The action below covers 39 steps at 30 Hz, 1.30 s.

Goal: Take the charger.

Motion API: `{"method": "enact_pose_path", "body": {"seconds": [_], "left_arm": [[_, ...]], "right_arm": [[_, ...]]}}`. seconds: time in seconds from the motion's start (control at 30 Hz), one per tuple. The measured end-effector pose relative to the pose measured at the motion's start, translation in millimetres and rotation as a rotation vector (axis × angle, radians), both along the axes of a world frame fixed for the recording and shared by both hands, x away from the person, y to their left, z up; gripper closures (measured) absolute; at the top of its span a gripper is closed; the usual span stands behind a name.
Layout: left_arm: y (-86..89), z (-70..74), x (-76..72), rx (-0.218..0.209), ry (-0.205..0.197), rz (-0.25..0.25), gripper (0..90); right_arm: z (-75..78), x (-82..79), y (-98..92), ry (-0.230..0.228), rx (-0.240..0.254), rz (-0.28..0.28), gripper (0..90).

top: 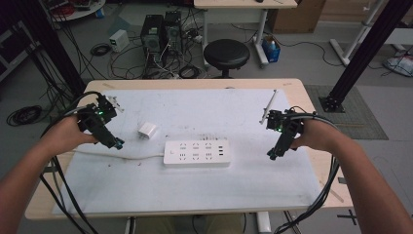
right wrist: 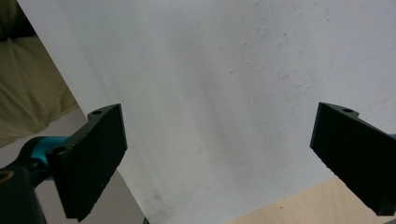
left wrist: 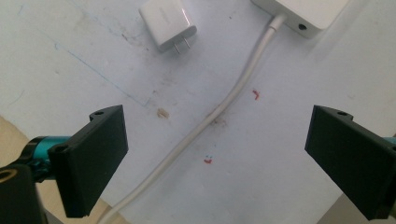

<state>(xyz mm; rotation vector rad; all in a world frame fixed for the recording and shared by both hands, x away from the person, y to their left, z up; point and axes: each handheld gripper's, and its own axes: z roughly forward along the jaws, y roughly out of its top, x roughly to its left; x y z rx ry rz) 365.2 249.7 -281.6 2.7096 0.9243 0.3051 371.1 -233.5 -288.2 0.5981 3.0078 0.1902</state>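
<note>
Here, one white charger [top: 147, 129], one power strip [top: 197, 153], two tools, left [top: 117, 144] and right [top: 272, 155], both wide and empty

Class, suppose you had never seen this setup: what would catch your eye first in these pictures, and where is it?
First, the white power strip lying mid-table on the white sheet, its cable running off to the left. Just beyond its left end lies a small white plug adapter. On either side, the left gripper and right gripper hover with jaws wide open, holding nothing.
</note>
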Motion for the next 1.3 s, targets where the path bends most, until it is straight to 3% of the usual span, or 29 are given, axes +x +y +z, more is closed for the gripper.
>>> {"method": "enact_pose_path", "body": {"seconds": [0.13, 0.33, 0.4, 0.57, 0.6, 0.73, 0.97, 1.13, 1.3], "left_arm": [[-5.5, 1.8, 5.6, 0.001, -0.010, 0.059, 5.8], [-13.3, 1.6, 20.7, -0.045, -0.059, 0.194, 5.8], [-15.2, -1.1, 27.3, -0.043, -0.068, 0.233, 5.8], [-17.5, -13.5, 42.3, -0.106, -0.076, 0.330, 5.8], [-18.1, -18.9, 47.5, -0.116, -0.093, 0.366, 5.8], [-18.6, -28.6, 55.1, -0.125, -0.125, 0.410, 5.8], [-28.4, -59.8, 71.2, -0.156, -0.184, 0.482, 5.8], [-32.3, -75.1, 78.3, -0.154, -0.159, 0.496, 5.8], [-35.9, -93.9, 84.8, -0.152, -0.159, 0.521, 5.8]], "right_arm": [[0.5, -0.8, -0.1, -0.005, -0.003, -0.009, 3.1], [1.5, 4.2, -0.4, -0.017, 0.018, -0.018, 3.1], [0.9, 5.7, -0.2, -0.018, 0.023, -0.026, 3.1], [1.1, 9.9, -0.5, -0.025, 0.049, -0.059, 3.1], [0.7, 10.8, 0.0, -0.027, 0.061, -0.070, 3.1], [-2.8, 11.9, 1.8, -0.018, 0.066, -0.091, 3.1], [-8.7, 15.2, 5.9, -0.014, 0.074, -0.084, 3.1], [-12.0, 16.3, 7.6, -0.013, 0.079, -0.086, 3.1], [-19.4, 17.7, 9.3, -0.006, 0.090, -0.097, 3.1]]}}
